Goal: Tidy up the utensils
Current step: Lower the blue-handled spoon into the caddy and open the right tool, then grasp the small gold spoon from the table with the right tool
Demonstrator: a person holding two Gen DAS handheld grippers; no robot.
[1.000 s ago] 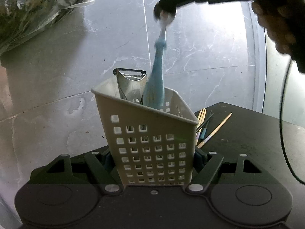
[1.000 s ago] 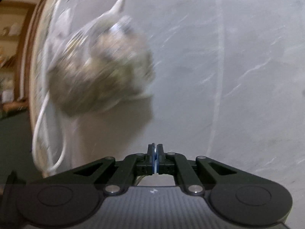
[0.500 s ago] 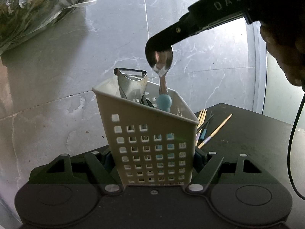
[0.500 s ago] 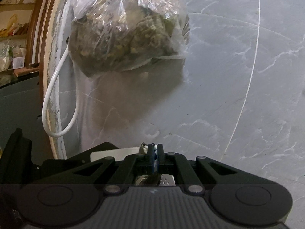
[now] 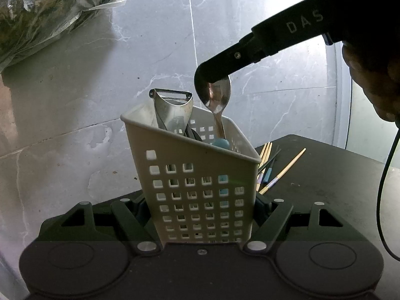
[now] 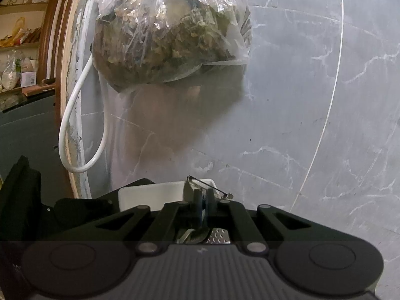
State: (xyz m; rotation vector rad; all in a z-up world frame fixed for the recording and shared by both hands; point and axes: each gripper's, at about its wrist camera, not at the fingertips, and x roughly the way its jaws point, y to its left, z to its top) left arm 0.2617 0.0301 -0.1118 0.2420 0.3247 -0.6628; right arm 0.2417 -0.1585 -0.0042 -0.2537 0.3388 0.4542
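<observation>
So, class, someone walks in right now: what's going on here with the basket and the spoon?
A person is sorting utensils with two handheld grippers. The left gripper has its jaws clamped on a white perforated basket, holding it tilted. The right gripper pinches the bowl of a blue-handled spoon, whose handle is inside the basket beside a metal peeler. Several chopsticks lie on the dark table, not yet sorted.

You have one basket (image 5: 200, 187) holding one peeler (image 5: 172, 110) and one spoon (image 5: 217, 100); about five chopsticks (image 5: 282, 170) lie at its three o'clock.
</observation>
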